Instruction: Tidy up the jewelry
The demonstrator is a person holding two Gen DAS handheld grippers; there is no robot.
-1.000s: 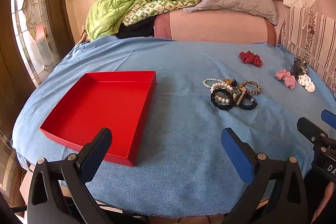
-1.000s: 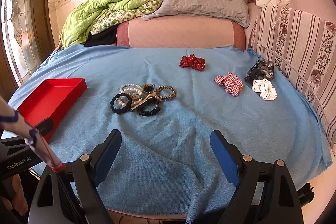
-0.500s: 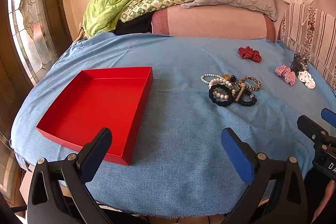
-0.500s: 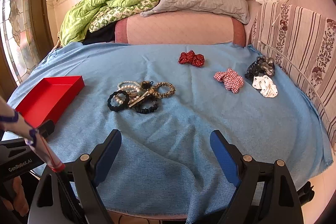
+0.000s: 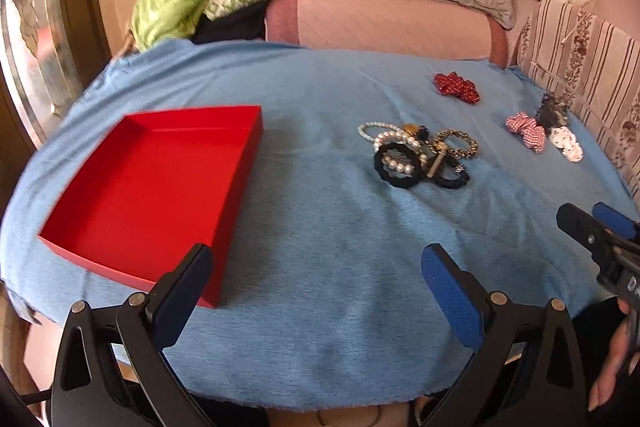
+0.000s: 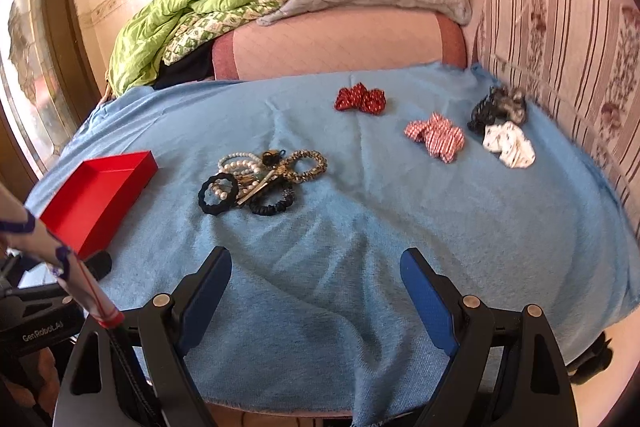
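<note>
I find both grippers at the near edge of the bed, neither yet engaged with any item. The left gripper [image 5: 316,281] stands with its jaws spread wide and nothing between them, hanging over the blue blanket [image 5: 320,227] just beside the near corner of the red tray [image 5: 236,187]; I see no contact with the tray. The right gripper [image 6: 316,287] is likewise fully released and empty, above a rumpled part of the blanket. The tray is bare inside and lies on the left side of the bed, which I judge makes it the receiving container. The jewelry pile [image 6: 260,181], a tangle of pearl strands, a beaded bracelet, black hair ties and a metal clip, lies near the bed's middle, well apart from the tray and ahead of both grippers. The pieces overlap, so I would expect one pull to drag its neighbours. Further right lie a red bow [image 6: 360,99], a checked bow [image 6: 436,137], a dark hair piece [image 6: 496,107] and a white scrunchie [image 6: 510,147], the last two touching. In my judgement sorting has not begun; the wide-open jaws suit an approach to the pile.
</note>
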